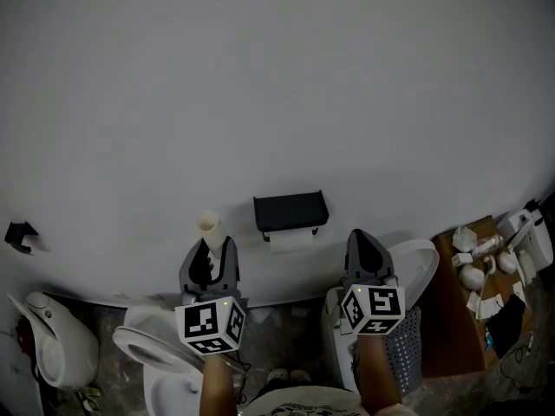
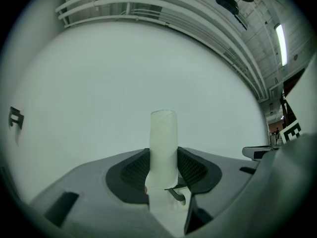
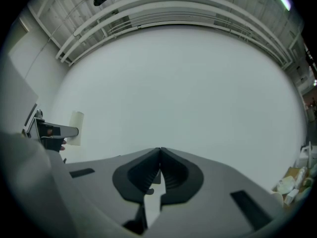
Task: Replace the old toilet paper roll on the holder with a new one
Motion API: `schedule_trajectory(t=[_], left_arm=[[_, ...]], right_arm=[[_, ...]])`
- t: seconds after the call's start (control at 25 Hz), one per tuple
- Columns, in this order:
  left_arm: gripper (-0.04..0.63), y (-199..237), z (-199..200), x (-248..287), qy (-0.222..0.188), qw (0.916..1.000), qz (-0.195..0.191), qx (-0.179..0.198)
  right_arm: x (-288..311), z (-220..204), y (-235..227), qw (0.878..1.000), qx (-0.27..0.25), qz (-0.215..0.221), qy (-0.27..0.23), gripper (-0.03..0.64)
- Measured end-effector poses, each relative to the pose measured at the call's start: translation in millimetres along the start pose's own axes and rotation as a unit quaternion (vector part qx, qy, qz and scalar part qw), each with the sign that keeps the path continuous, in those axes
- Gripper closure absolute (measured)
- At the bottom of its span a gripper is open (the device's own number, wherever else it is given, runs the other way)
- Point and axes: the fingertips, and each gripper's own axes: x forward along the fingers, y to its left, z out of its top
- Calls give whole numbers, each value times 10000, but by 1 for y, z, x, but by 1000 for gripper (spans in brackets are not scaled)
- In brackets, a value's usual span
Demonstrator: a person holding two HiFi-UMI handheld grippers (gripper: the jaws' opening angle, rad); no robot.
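The left tool (image 1: 210, 251) (image 2: 163, 156) grips a bare cardboard tube (image 1: 209, 227) (image 2: 163, 128), its dark ribbed pads pressed against the tube's lower part on both sides. The tube stands upright and rises above the jaw tips, in front of the plain white wall (image 1: 277, 85). The right tool (image 1: 364, 237) (image 3: 159, 150) is closed with nothing in it, its two pads meeting in a thin line. Both tools are held about level and side by side, pointing at the wall.

Between them in the head view, the black holder (image 1: 290, 211) is fixed to the wall, and a white paper roll (image 1: 292, 242) hangs just beneath its lid. The tube is to the left of the holder and apart from it. A small black bracket (image 1: 19, 233) is on the wall far to the left. Below, a white toilet (image 1: 143, 347) stands under the left tool, and a cardboard box (image 1: 451, 319) of small white items sits at the right
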Motion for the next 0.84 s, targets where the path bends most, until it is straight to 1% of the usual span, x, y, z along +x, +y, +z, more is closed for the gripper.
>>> schedule_trajectory(t=[0.84], left_arm=[[420, 3, -3, 3, -13, 10000, 8, 35]], right_arm=[[2, -5, 3, 9999, -97, -9, 91, 626]])
